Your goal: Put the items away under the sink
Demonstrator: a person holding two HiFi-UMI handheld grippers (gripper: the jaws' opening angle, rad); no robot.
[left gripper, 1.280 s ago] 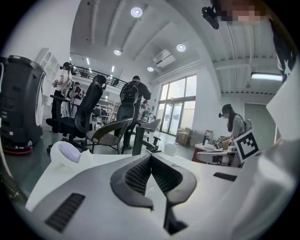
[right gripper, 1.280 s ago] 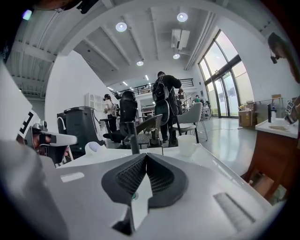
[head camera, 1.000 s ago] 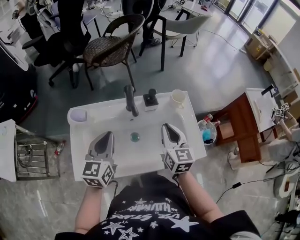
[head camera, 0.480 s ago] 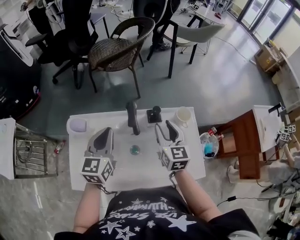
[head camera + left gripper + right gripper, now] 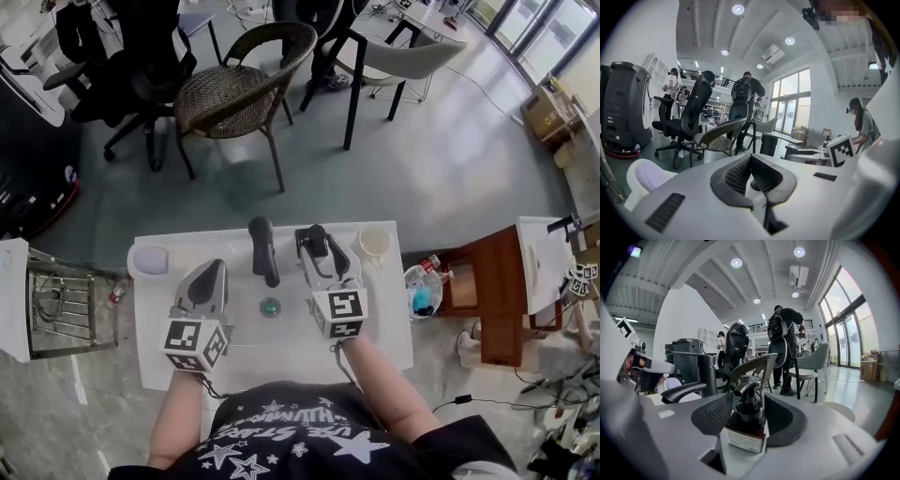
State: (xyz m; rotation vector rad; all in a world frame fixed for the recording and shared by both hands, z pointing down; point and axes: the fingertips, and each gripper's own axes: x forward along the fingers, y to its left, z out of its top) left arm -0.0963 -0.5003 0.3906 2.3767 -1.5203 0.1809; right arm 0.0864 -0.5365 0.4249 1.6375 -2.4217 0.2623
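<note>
A dark pump bottle (image 5: 316, 234) with a white label (image 5: 746, 427) stands at the back of the white sink top (image 5: 384, 319), right of the black faucet (image 5: 264, 248). My right gripper (image 5: 318, 247) reaches around it. Seen from the right gripper view, the bottle stands between the two pads (image 5: 716, 414), which show no pressure on it. The right gripper (image 5: 749, 411) is open and its jaws have just been opening. My left gripper (image 5: 213, 269) hovers over the sink's left side, empty, its tips together (image 5: 750, 158).
A white cup (image 5: 374, 242) stands right of the bottle, and a pale lavender dish (image 5: 150, 258) sits at the back left corner. Beyond the sink are a wicker chair (image 5: 239, 89) and people. A wooden stool (image 5: 478, 291) and a bin of bottles (image 5: 420, 286) stand to the right.
Both grippers have moved forward over the sink toward the faucet. The right one has opened from shut and now straddles the pump bottle.
</note>
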